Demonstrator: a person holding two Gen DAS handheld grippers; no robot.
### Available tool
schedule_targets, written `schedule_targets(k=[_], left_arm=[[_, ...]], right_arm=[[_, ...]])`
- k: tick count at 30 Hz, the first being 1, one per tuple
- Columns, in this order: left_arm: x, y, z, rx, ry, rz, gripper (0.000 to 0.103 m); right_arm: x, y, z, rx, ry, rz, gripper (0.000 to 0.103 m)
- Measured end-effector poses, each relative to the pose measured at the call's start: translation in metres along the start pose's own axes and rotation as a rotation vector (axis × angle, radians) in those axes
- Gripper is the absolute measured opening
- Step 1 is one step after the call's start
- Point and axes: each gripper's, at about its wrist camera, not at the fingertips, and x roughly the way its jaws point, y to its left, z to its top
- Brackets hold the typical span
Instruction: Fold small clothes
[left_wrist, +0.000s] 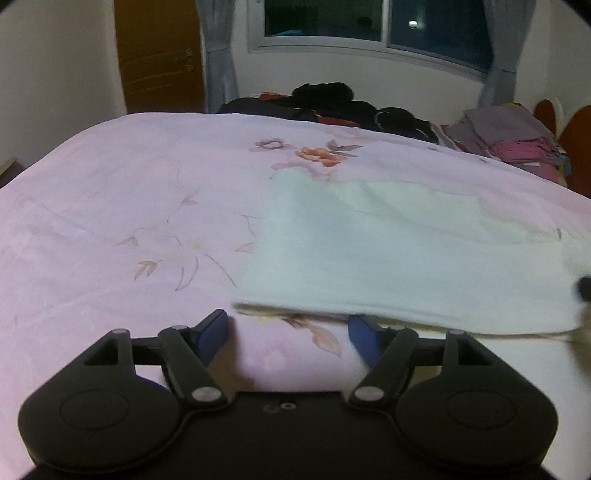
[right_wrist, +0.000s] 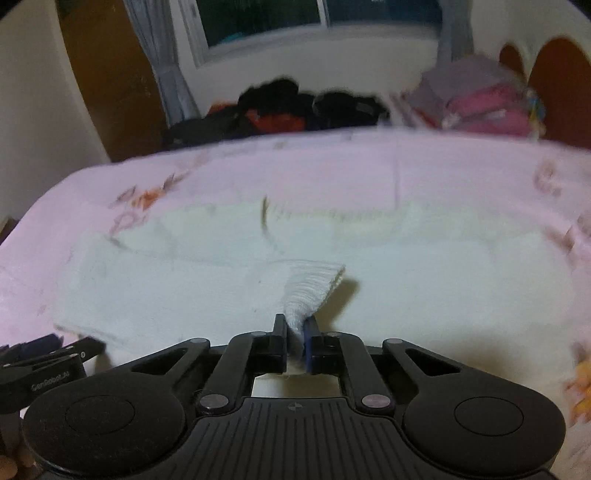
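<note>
You have the bed (left_wrist: 110, 192) as your work surface: its pink flowered sheet is broad and flat, so a garment can lie spread out on it. Along the far edge sit a dark pile (left_wrist: 332, 103) and a stack (left_wrist: 517, 140) of purple and pink clothes, well apart from your working area, probably so they stay out of the fold.

The cloth (left_wrist: 388, 251), a pale whitish piece, lies flat on the near right part of the bed, its near edge running just in front of both tools.

Your right tool (right_wrist: 295, 328) is clamped on a ribbed bit of the cloth's near edge (right_wrist: 310, 291), which bunches up between the pads; that grip looks meant to lift the edge and carry it over.

Your left tool (left_wrist: 288, 332) stands wide and holds nothing. Its right pad (left_wrist: 360, 332) sits by the cloth's near left edge, seemingly just under it, likely lining up for a matching pinch.
</note>
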Motion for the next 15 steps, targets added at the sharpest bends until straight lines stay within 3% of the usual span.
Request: schedule_targets(k=[5, 8, 10, 12, 15], left_arm=[[0.002, -0.006, -0.002, 0.046, -0.036, 0.007, 0.067], [0.0, -0.011, -0.004, 0.09, -0.069, -0.014, 0.046], [-0.002, -0.017, -0.006, 0.137, -0.093, -0.032, 0.02], [-0.004, -0.023, -0.007, 0.172, -0.113, -0.042, 0.01], [-0.007, -0.024, -0.007, 0.172, -0.141, -0.047, 0.006]], right_arm=[[-0.01, -0.032, 0.008, 0.012, -0.033, -0.094, 0.007], [-0.006, -0.048, 0.004, 0.006, -0.006, -0.137, 0.007], [-0.004, -0.06, 0.001, 0.031, 0.009, -0.147, 0.007], [-0.006, -0.069, -0.002, 0.055, 0.013, -0.136, 0.007], [-0.008, -0.073, -0.003, 0.05, 0.017, -0.125, 0.007]])
